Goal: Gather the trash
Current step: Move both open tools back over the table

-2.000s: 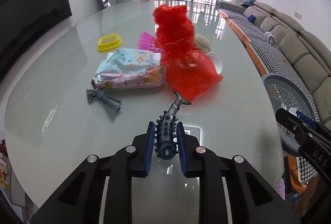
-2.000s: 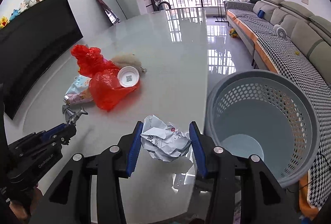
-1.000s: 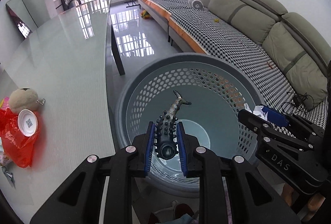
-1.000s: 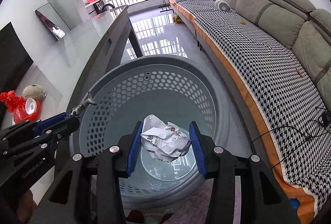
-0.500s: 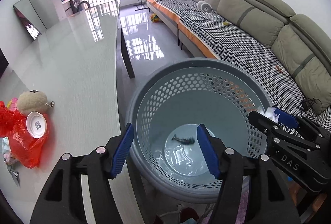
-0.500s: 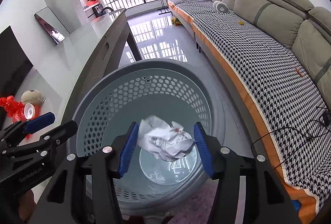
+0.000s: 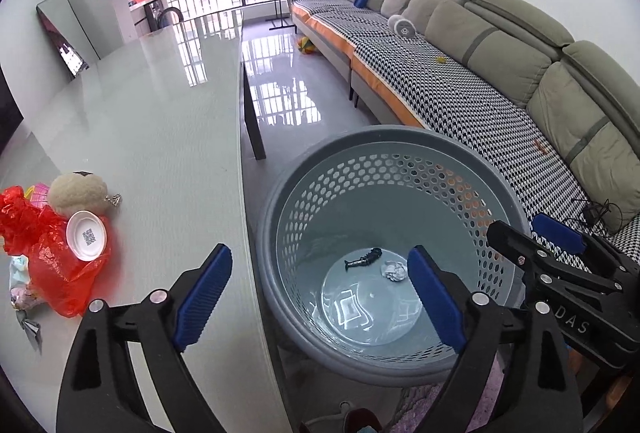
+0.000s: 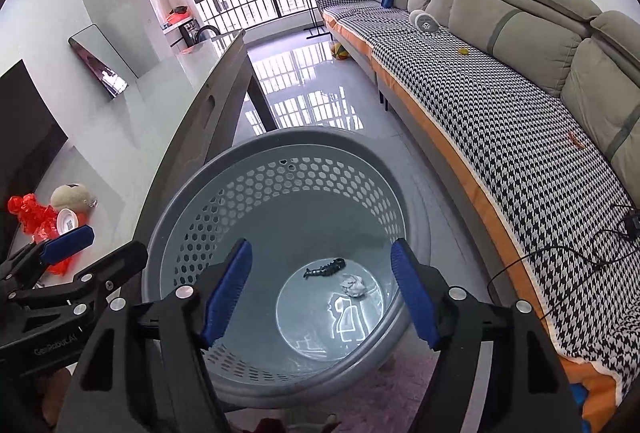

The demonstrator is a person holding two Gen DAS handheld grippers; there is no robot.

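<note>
**Both claws emptied over the basket**

I am holding my left claw (image 7: 318,291) and right claw (image 8: 320,291) above the round grey perforated plastic basket (image 7: 448,157), and both have just been opening: their blue pads are now standing wide apart with nothing between them. The dark spiky rubber fish toy (image 7: 363,258) and the crumpled white paper ball (image 8: 353,285) are lying side by side on the basket's floor, so two pieces are collected. More is waiting near the bench's (image 7: 160,137) left edge: a crinkled red plastic bag (image 7: 52,265), a small white round lid (image 7: 86,235) resting on it, and a beige plush ball (image 7: 78,191) just behind.
</note>
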